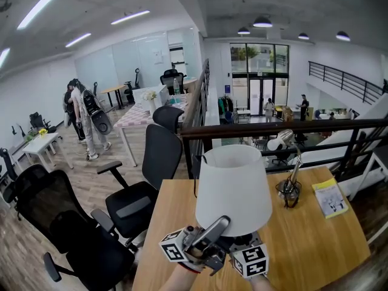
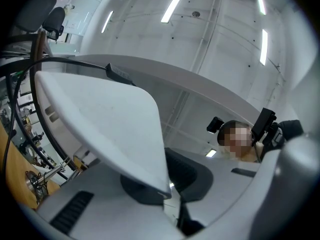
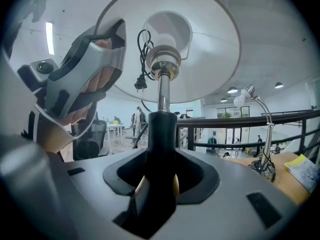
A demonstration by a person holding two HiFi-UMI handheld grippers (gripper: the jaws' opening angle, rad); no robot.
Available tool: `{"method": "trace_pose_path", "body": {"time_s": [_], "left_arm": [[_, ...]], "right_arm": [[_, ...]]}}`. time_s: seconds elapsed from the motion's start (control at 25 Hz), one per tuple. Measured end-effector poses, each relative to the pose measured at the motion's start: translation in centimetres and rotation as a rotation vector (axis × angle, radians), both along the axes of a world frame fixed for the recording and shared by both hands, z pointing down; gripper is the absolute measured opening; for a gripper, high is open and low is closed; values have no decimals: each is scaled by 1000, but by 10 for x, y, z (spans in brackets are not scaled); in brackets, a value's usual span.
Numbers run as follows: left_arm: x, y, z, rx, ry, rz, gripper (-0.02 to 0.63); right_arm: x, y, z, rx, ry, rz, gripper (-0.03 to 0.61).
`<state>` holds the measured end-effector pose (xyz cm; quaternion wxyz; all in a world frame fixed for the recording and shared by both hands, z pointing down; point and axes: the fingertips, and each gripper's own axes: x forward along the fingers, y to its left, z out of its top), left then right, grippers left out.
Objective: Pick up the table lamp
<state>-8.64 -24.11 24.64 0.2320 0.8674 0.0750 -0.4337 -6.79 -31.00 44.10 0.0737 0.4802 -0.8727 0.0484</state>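
Office chairs [image 1: 159, 156] beside table [image 1: 315, 247] with desk lamp [image 1: 294, 171], yellow booklet [image 1: 330, 197]

Ceiling: grey concrete, strip lights [image 1: 42, 5], 4 round lamps [image 1: 262, 23].
Walls: white.
Far end: tall windows and glass doors [image 1: 259, 77], daylight behind.
Floor: wood planks [image 1: 91, 187].
Furniture: 1 wooden table [image 1: 315, 253] against a dark railing [image 1: 285, 129]; black office chairs [image 1: 145, 180] to its left; white desks [image 1: 42, 145] beyond.
Right: stair rail [image 1: 345, 80].
Left: people [image 1: 82, 117] standing near the desks.
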Motion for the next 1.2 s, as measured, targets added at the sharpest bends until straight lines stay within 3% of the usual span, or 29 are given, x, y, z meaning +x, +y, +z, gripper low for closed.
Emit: {"method": "trace_pose_path", "body": {"time_s": [1.2], "left_arm": [[3, 9, -10, 26, -10, 3, 11]], "right_arm": [[3, 2, -14, 21, -16, 26, 170]]}}
